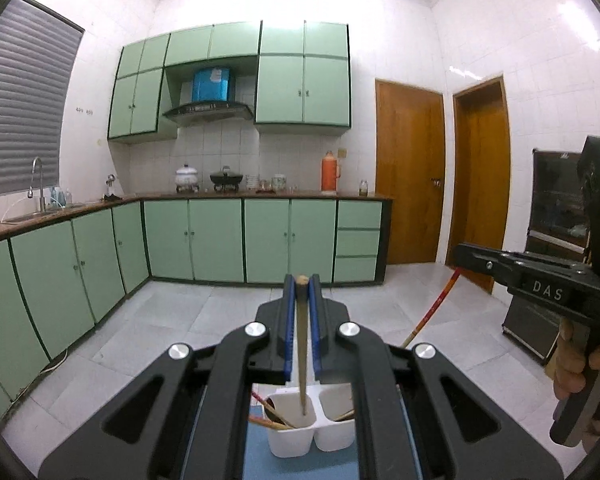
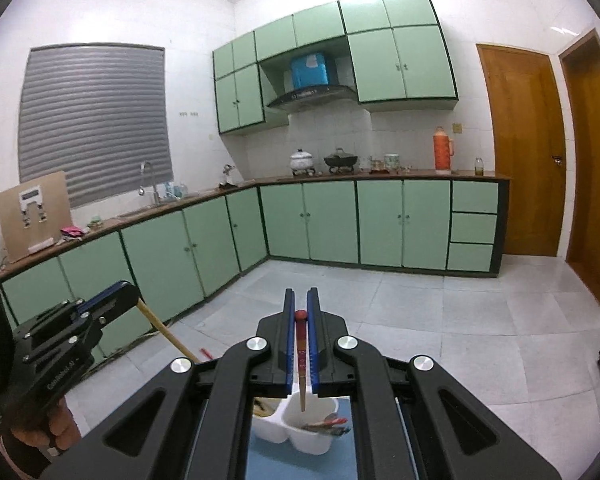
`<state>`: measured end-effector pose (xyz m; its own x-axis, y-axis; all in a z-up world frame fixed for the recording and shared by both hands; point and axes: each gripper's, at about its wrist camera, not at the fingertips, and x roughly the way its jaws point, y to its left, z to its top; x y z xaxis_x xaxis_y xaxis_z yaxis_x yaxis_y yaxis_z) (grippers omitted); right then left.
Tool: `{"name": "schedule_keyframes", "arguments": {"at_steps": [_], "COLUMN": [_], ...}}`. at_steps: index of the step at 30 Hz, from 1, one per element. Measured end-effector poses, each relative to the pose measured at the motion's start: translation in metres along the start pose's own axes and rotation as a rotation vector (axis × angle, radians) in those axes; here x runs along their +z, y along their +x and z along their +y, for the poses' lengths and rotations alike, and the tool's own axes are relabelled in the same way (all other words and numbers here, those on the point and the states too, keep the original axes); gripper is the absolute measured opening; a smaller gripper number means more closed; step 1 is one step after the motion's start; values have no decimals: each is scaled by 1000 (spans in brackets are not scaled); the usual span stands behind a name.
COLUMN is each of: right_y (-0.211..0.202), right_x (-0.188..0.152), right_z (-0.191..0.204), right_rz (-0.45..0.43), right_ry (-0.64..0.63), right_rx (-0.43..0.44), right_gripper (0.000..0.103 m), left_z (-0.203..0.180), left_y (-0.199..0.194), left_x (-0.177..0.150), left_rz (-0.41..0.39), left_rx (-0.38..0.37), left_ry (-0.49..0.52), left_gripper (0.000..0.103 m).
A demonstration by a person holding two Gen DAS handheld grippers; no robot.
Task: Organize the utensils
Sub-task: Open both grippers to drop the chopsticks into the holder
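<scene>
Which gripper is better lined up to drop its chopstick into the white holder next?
Probably left gripper: its plain chopstick hangs with its tip inside the white holder. The right gripper holds its red-topped chopstick above the rim.

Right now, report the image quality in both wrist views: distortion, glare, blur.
Left wrist view: strong fisheye bending of the cabinets, ceiling light blown out, dark corner vignette; the left gripper and its plain chopstick are sharp. Right wrist view: same curvature, the doors bow, the wall near the window blind is washed out; the right gripper and red-tipped chopstick are crisp.
</scene>
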<state>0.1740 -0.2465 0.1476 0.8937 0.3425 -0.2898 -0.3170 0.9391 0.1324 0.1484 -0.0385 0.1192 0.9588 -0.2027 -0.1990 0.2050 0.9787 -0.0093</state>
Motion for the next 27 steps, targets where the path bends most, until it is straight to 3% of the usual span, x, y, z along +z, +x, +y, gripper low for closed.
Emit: {"name": "schedule_keyframes", "arguments": {"at_steps": [4, 11, 14, 15, 17, 18, 19, 27], "right_y": [37, 71, 74, 71, 60, 54, 46, -15], "right_x": [-12, -46, -59, -62, -69, -72, -75, -92], "right_z": [-11, -15, -18, -20, -26, -28, -30, -32], "right_rz": [49, 133, 158, 157, 144, 135, 122, 61], "right_ry": [9, 14, 12, 19, 49, 60, 70, 127], "right_rx": [-8, 19, 15, 12, 7, -1, -11, -36], "right_gripper": [6, 7, 16, 21, 37, 46, 50, 79], "left_z": [3, 9, 14, 16, 20, 22, 23, 26], "left_y": [43, 85, 89, 87, 81, 75, 69, 16], "left_x": [-16, -46, -56, -59, -63, -65, -66, -77], "left_rz": [58, 142, 174, 182, 182, 176, 172, 157], "left_rx": [10, -1, -8, -11, -5, 0, 4, 19], "left_ry": [-5, 2, -3, -9, -16, -19, -23, -52], "left_gripper": [6, 6, 10, 13, 38, 43, 50, 80]}}
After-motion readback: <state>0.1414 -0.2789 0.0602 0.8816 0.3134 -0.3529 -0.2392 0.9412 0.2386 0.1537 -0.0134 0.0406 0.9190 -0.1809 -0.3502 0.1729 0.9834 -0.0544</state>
